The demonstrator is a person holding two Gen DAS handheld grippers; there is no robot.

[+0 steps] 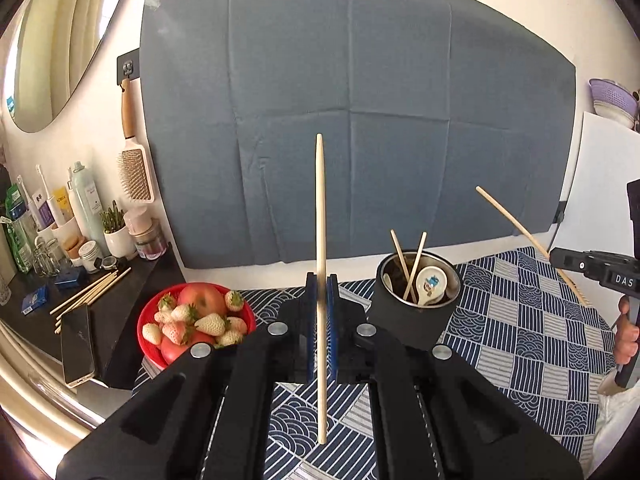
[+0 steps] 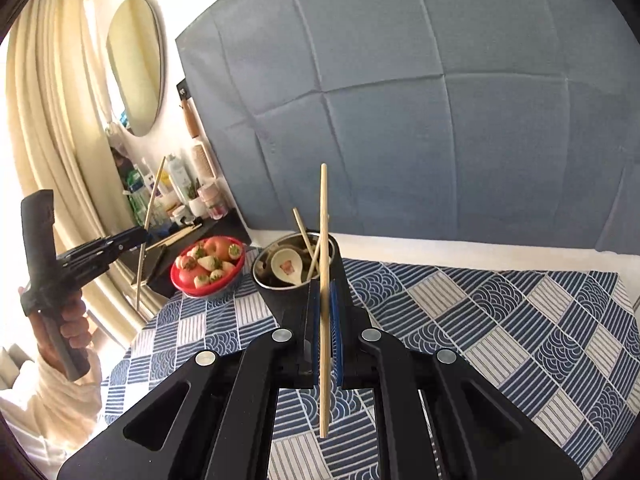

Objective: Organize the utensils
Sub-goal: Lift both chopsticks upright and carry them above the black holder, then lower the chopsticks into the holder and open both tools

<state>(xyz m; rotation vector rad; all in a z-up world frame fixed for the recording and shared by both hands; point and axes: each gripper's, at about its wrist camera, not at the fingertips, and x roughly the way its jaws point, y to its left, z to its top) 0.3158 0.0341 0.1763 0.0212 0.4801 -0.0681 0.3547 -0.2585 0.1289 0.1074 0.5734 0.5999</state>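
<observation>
Left wrist view: each tool (image 1: 321,292) (image 2: 325,300) pinches one chopstick (image 1: 319,208) (image 2: 323,216); two more stand in one cup (image 1: 416,312).

My rig: two black handheld grippers.
I see blue pads, silver round screws, white "DAS" lettering on the right gripper (image 1: 592,270), and a cream sleeve (image 2: 52,396).

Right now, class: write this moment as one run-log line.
left gripper: shut on chopstick | right gripper: shut on second chopstick | holder cup: two chopsticks, spoon inside

Both wrist views angled down, close, sharing utensil cup (image 1: 416,304).
</observation>
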